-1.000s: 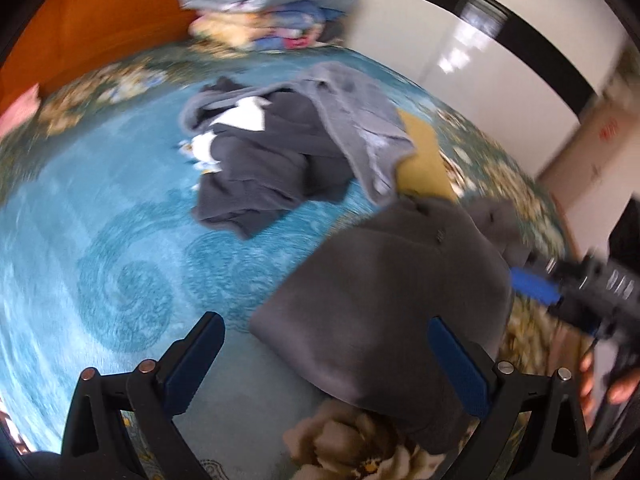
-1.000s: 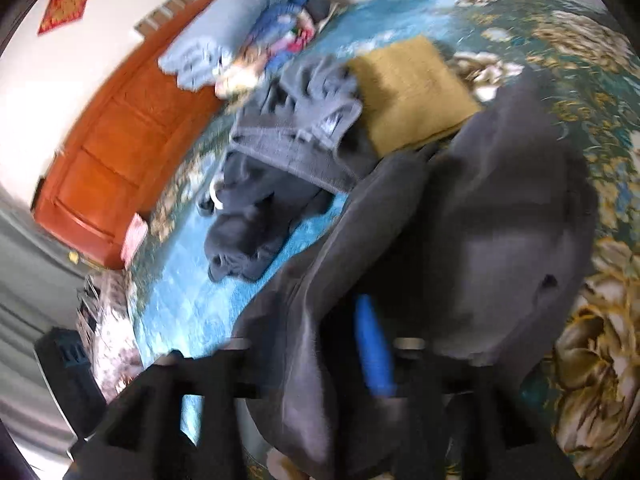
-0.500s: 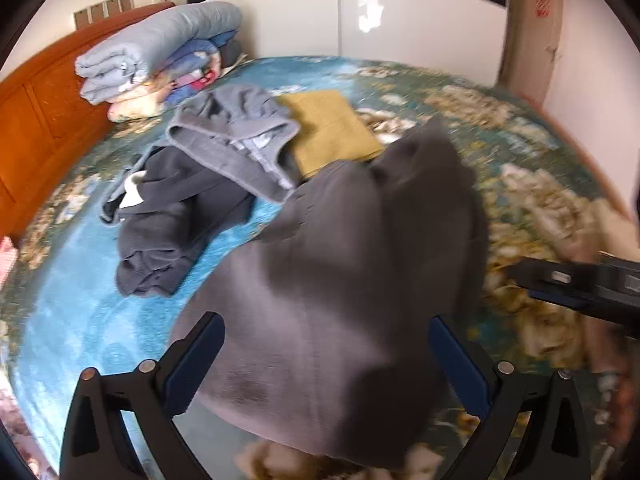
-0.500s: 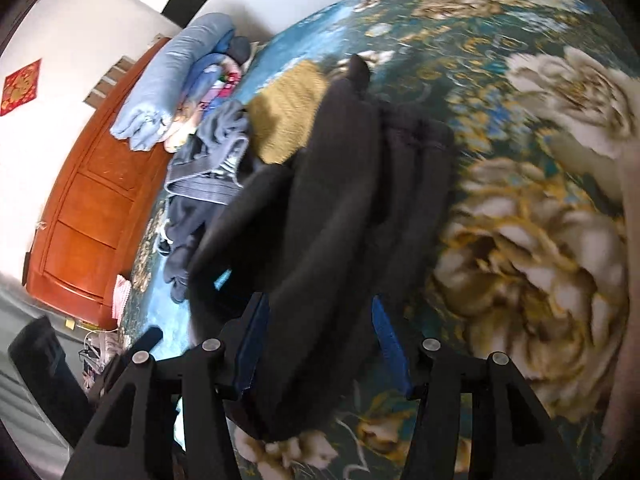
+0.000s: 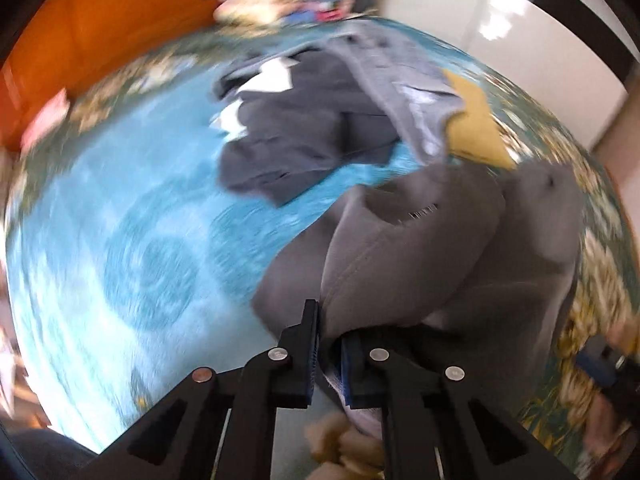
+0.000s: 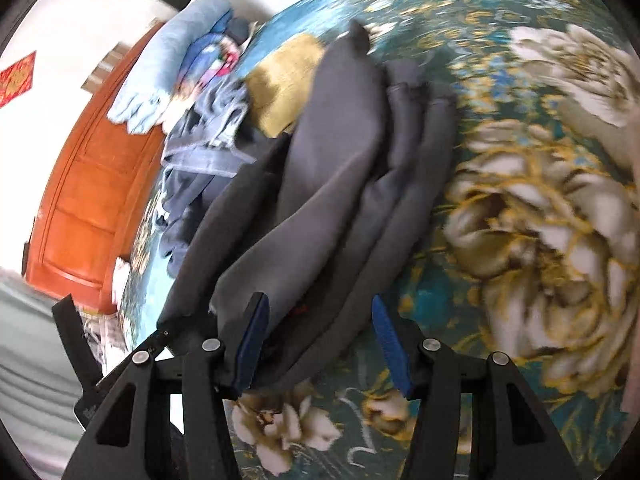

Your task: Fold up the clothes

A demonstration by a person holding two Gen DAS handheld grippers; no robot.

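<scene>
A dark grey garment [image 5: 460, 248] lies bunched on the floral bedspread. My left gripper [image 5: 329, 360] is shut on its near edge and lifts the cloth into a ridge. In the right wrist view the same garment [image 6: 332, 184] runs away in long folds. My right gripper [image 6: 320, 344] is open, its fingers astride the garment's near end without pinching it. The left gripper's black frame [image 6: 80, 344] shows at the far left of that view.
A heap of dark blue and light grey clothes [image 5: 320, 120] and a folded mustard cloth [image 5: 476, 128] lie further up the bed. Folded blankets [image 6: 172, 64] are stacked by the orange wooden headboard [image 6: 88, 168]. The bed's right edge meets a white wall [image 5: 520, 20].
My left gripper was wide open above the garment; now it has shut on the garment's edge. My right gripper stays open. Both views have swung and are blurred.
</scene>
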